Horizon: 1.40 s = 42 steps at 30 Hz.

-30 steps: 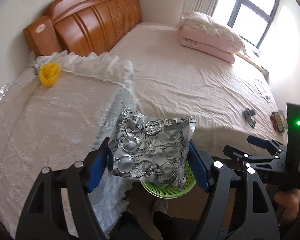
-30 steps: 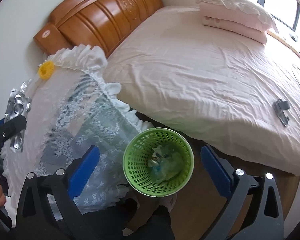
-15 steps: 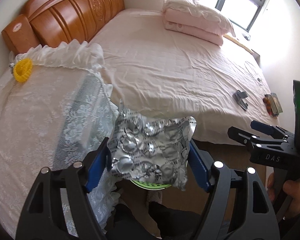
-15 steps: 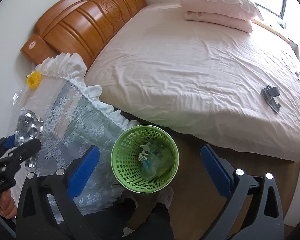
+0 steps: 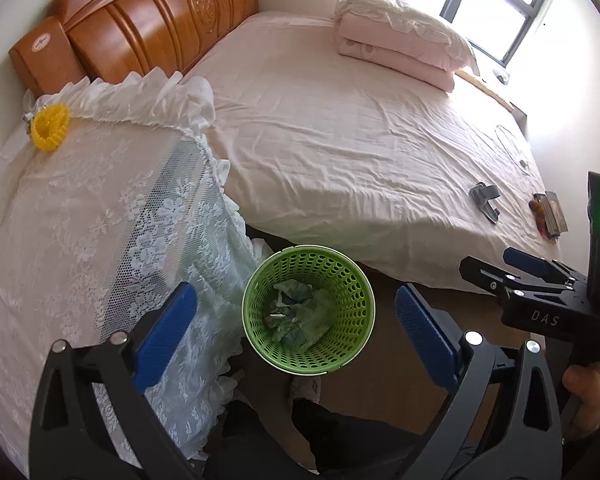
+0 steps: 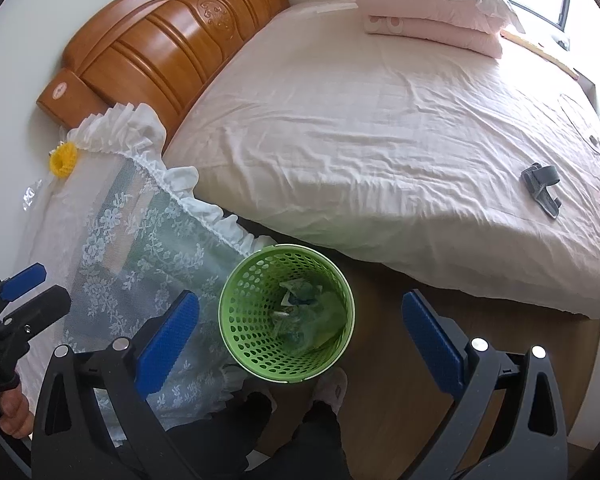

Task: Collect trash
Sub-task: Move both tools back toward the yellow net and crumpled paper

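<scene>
A green perforated trash basket (image 5: 260,334) stands on the wooden floor between the bed and a lace-covered side table; it also shows in the right wrist view (image 6: 236,340). Crumpled greenish trash (image 5: 300,316) lies in its bottom. My left gripper (image 5: 296,320) is open and empty, directly above the basket. My right gripper (image 6: 300,324) is open and empty, also above the basket. The silver blister pack is not clearly visible in the basket.
A yellow ring-shaped item (image 5: 51,126) lies on the lace-covered table (image 5: 60,208) at left. A grey object (image 5: 485,197) and a small dark item (image 5: 550,212) lie on the pink bed (image 5: 360,128). Folded bedding (image 5: 400,48) sits by the window.
My left gripper opened and the silver blister pack it held is gone from its jaws, released over the basket. Both grippers shifted slightly; the right stayed open.
</scene>
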Motion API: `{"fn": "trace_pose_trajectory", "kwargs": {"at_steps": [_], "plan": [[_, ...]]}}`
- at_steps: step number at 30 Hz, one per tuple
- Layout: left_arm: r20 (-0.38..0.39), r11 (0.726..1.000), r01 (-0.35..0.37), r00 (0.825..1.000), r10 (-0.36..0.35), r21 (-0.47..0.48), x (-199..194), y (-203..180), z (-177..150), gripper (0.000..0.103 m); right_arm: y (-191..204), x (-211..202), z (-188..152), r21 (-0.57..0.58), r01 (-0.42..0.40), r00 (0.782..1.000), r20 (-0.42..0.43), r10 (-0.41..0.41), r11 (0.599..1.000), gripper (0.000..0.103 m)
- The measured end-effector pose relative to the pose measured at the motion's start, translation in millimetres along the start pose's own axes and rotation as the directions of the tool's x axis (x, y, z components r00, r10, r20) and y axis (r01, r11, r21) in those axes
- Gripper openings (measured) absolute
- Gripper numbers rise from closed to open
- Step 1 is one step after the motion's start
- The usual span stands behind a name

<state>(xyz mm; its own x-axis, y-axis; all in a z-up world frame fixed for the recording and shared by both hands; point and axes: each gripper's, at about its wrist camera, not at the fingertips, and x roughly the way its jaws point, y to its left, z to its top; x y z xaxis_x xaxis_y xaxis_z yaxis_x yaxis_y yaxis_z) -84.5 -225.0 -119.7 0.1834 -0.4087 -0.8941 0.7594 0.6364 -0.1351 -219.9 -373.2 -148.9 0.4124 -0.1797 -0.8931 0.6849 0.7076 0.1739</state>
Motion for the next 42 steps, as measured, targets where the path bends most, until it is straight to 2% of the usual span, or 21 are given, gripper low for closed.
{"fn": "trace_pose_trajectory", "kwargs": {"at_steps": [16,24,29,36,39,42], "plan": [[0.017,0.997,-0.029,0.999,0.031,-0.072,-8,22,-2,0.095,17,9,5,-0.043,-0.026,0.999,-0.019,0.026,0.999,0.1],[0.051,0.979,-0.085,0.994,0.096,-0.185,-16,47,-7,0.095,37,14,23,-0.125,-0.072,0.997,-0.023,0.069,0.99,0.1],[0.069,0.942,-0.154,0.981,0.182,-0.298,-30,74,-14,0.095,68,13,43,-0.214,-0.137,0.99,-0.014,0.137,0.967,0.101],[0.048,0.854,-0.267,0.946,0.321,-0.447,-62,133,-35,0.095,135,23,67,-0.341,-0.246,0.968,-0.045,0.246,0.907,0.1],[0.028,0.814,-0.296,0.934,0.356,-0.5,-72,163,-47,0.095,173,34,75,-0.384,-0.285,0.958,-0.076,0.277,0.879,0.101],[0.015,0.785,-0.303,0.929,0.369,-0.54,-77,193,-53,0.095,209,42,79,-0.424,-0.308,0.95,-0.089,0.299,0.852,0.101]]}}
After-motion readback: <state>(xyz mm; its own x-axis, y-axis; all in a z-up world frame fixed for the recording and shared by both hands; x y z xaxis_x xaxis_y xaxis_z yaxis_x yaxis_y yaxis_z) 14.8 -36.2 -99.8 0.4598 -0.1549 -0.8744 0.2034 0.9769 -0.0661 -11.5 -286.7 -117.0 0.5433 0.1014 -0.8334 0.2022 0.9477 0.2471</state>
